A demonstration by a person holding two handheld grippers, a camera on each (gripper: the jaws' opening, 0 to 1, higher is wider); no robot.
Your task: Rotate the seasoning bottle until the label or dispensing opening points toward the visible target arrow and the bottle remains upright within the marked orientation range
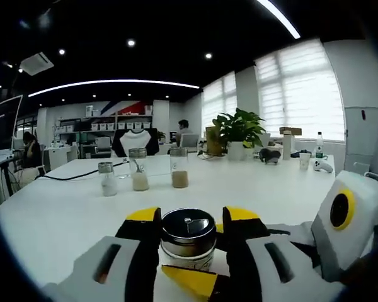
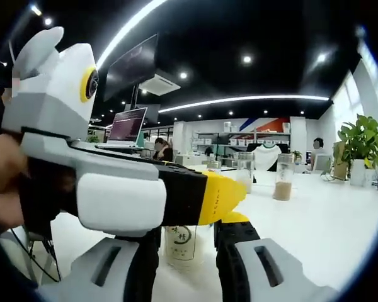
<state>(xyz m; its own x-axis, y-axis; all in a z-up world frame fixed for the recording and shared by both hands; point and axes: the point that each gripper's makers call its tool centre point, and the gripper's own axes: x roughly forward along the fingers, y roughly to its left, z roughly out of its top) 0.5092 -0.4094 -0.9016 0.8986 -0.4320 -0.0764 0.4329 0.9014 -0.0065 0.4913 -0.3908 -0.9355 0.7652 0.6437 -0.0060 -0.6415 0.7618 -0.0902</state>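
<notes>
Both grippers' yellow-tipped fingers (image 1: 145, 217) clamp the round, metal-capped glass seasoning bottle (image 1: 188, 239) on the smooth white table (image 1: 63, 214).

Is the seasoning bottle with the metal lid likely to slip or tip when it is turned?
The seasoning bottle looks like smooth glass, so it may slip in the jaws. It seems short and wide, so tipping is probably unlikely. The metal lid looks rigid.

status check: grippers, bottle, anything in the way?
Left gripper shut on seasoning bottle, upright. Right gripper straddles it, contact unclear. Three jars behind, apart.

Chrome-capped bottle (image 1: 188, 242), possibly pale contents; white table (image 1: 69, 214).
</notes>
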